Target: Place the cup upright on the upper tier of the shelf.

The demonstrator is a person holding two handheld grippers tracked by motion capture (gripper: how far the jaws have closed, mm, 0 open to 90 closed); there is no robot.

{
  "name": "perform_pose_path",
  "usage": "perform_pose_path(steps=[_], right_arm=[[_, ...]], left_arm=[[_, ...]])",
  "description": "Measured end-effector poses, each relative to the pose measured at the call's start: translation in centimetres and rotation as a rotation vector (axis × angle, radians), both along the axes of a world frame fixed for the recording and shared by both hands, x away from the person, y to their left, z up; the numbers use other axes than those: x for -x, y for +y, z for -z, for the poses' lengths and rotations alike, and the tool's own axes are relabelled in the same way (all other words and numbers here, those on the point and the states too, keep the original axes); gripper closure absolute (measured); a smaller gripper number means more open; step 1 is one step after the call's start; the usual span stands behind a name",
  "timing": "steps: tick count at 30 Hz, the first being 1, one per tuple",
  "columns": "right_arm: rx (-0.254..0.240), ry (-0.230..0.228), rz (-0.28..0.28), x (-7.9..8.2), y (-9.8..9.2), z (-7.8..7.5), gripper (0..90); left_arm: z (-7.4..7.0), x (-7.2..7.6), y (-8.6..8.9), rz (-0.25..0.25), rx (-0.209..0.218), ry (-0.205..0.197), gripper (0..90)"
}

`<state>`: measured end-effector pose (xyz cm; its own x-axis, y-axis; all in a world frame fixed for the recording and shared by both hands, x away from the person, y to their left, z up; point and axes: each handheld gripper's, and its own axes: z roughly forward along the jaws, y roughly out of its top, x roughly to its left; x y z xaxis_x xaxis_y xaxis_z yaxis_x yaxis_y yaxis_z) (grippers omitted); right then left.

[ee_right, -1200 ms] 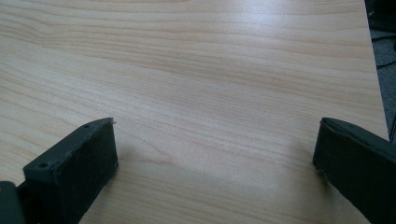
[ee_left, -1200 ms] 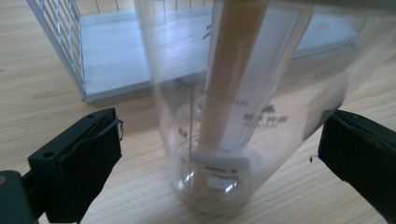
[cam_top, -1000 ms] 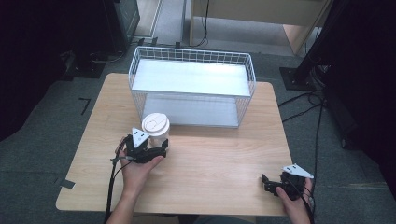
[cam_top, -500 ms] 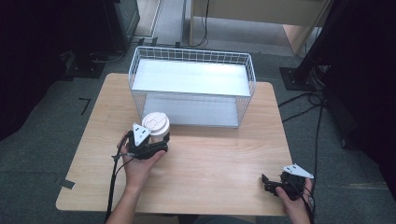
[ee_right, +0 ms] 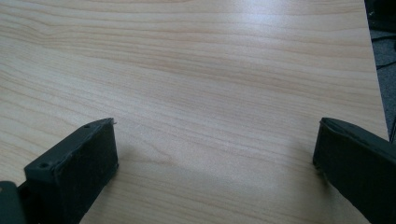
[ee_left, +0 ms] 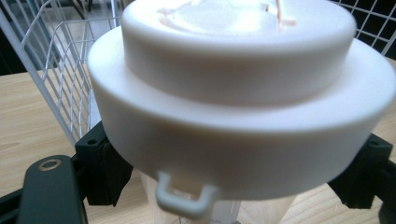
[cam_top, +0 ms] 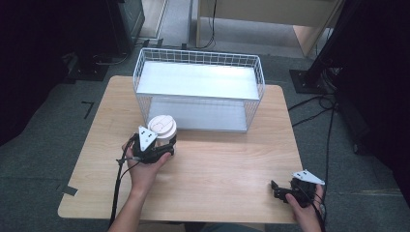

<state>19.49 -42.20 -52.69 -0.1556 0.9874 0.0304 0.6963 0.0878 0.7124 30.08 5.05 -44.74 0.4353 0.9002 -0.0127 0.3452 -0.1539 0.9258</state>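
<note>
Here the left gripper (cam_top: 162,147) sits over the near-left part of the wooden table (cam_top: 232,164), its jaws clamped on a paper cup (cam_top: 162,131) capped with a white plastic lid (cam_top: 162,126). In the high view the cup stands upright just in front of the white wire basket (cam_top: 200,92), close to the basket's near-left corner, and the person's left hand (cam_top: 142,166) wraps the gripper body from behind, with the grey three-cornered plate (cam_top: 146,137) tilted beside the lid. In the left gripper view the lid (ee_left: 238,93) looms large, its small pull tab (ee_left: 183,196) facing the camera, and the black jaw pads (ee_left: 100,168) press against the cup wall below the lid's rim on either side; the basket's wire mesh (ee_left: 60,79) rises just behind and to the left. Whether the cup's base touches the tabletop is hard to judge, since the gripper and hand hide it. The right gripper (cam_top: 283,192) rests low near the table's near-right corner, held in the right hand (cam_top: 307,208), well apart from the cup. In the right gripper view its two black jaws stand wide apart with only bare wood grain (ee_right: 210,93) between them.
</note>
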Motion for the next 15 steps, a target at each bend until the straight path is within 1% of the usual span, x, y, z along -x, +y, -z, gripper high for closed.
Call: perform_pose_path(steps=[2,4,7,8,9,10,15], right_arm=[[-0.001,0.0,0.0,0.0,0.0,0.0,0.0],[0.002,0.0,-0.008,0.0,0.0,0.0,0.0],[0.002,0.001,-0.012,0.1,0.0,0.0,0.0],[0.002,0.001,-0.012,0.1,0.0,0.0,0.0],[0.002,0.001,-0.012,0.1,0.0,0.0,0.0],[0.002,0.001,-0.012,0.1,0.0,0.0,0.0],[0.002,0.001,-0.012,0.1,0.0,0.0,0.0]], left_arm=[[-0.4,0.0,0.0,0.002,0.008,-0.006,16.1],[-0.7,0.1,0.0,0.005,0.028,-0.013,16.2],[-1.1,0.4,-0.2,0.002,0.04,-0.03,16.1],[-1.1,0.4,-0.2,0.002,0.04,-0.03,16.2],[-1.4,0.5,-0.3,-0.005,0.041,-0.048,16.2],[-1.6,0.5,-0.3,-0.005,0.047,-0.056,16.2],[-2.6,0.3,-0.2,-0.012,0.084,-0.084,16.2]])
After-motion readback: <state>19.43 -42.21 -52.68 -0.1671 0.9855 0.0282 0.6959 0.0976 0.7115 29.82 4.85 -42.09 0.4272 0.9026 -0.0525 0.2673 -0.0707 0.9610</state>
